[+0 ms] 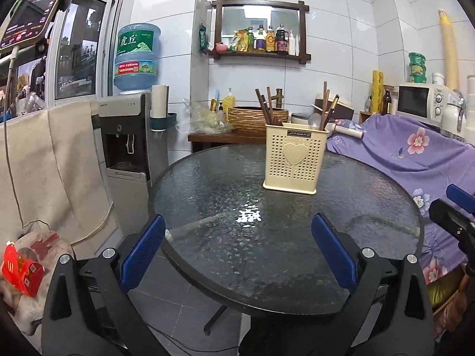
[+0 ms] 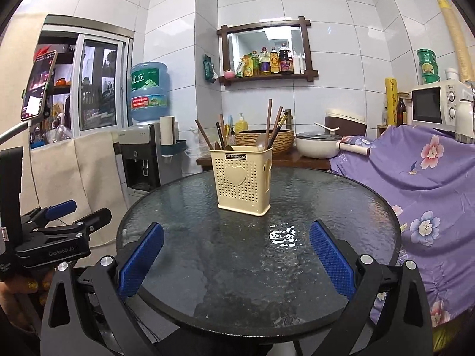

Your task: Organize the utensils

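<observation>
Two handheld claws held level above the near edge of a round, dark, ripple-textured glass counter (image 1: 207,184), both aimed across it toward the far side. Left claw (image 1: 239,250) released, its two blue, dimpled rubber pads (image 1: 142,255) spread wide with nothing between them, black angular frame and silver bolts below. Right claw (image 2: 236,259) likewise released, blue pads (image 2: 334,258) far apart and empty. Seen from the right wrist view, the left claw (image 2: 69,212) off to the left beyond the counter's rim, gripped from beneath by a hand (image 2: 20,293) only partly in view.

Standing upright on the far half of the counter, well apart from both claws: a cream, square plastic utensil holder (image 1: 294,160) with perforated walls, a raised heart on its front and a small dark label near the rim. Sticking out of its top at various angles: dark brown wooden chopsticks (image 1: 264,103) and the bowl of a spoon (image 2: 261,143), fanned apart rather than bundled. Counter surface glossy, with a bright white reflection in the middle and nothing else resting on it.

Behind the counter, white glazed wall tiles, a dark wooden wall shelf (image 1: 261,53) lined with bottles, and a woven brown basket (image 1: 255,117) on a low wooden stand. At the left, a grey water dispenser (image 1: 127,136) topped with a blue bottle. At the right, purple floral cloth (image 1: 415,154) draped over furniture, and a white microwave (image 1: 421,102) behind it.
</observation>
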{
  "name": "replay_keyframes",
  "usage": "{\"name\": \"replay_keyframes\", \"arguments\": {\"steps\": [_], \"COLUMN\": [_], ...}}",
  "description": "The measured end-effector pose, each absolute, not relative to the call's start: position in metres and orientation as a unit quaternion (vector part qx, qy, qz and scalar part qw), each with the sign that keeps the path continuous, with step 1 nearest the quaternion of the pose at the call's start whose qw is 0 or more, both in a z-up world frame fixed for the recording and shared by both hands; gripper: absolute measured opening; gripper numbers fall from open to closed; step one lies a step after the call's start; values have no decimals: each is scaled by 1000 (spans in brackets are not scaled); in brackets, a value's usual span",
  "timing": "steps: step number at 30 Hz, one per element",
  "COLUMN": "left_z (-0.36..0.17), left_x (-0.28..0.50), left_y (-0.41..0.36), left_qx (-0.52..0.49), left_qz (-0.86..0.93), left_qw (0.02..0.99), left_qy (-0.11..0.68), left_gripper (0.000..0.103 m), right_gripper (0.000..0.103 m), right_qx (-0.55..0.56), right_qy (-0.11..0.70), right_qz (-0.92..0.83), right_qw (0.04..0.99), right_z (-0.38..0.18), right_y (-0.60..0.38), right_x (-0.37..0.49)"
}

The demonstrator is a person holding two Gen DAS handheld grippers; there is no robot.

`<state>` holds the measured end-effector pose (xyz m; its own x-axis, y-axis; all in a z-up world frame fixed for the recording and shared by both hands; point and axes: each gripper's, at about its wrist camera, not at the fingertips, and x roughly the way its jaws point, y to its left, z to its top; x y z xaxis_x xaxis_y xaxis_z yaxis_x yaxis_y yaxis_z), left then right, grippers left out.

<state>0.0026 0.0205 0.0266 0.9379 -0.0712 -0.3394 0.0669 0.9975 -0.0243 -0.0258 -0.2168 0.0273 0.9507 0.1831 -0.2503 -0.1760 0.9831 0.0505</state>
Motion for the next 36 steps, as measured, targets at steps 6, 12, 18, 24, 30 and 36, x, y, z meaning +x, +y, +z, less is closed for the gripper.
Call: {"name": "replay_keyframes", "arguments": {"steps": [6, 12, 18, 24, 30, 36], "left_z": [31, 31, 30, 31, 29, 28], "left_x": [-4, -7, -11, -14, -16, -16], "left_y": [17, 19, 20, 22, 20, 17], "left_qx": [-11, -14, -16, -19, -13, -7], "left_qz": [-52, -50, -45, -43, -45, -39], "left_qw": [983, 983, 984, 984, 984, 984], "left_qy": [174, 176, 173, 169, 171, 171], "left_gripper": [97, 97, 97, 97, 97, 97], "right_gripper": [97, 97, 97, 97, 97, 97], "right_qx": [16, 13, 15, 11, 10, 9], "right_qy": [124, 118, 116, 115, 115, 115], "right_qz": [93, 91, 91, 92, 92, 91], "right_qw": [988, 989, 989, 989, 989, 989], "right_z": [29, 29, 28, 29, 29, 30], "right_y": [-220, -221, -221, -221, -219, -219], "right_x": [-33, -41, -44, -44, -45, -45]}}
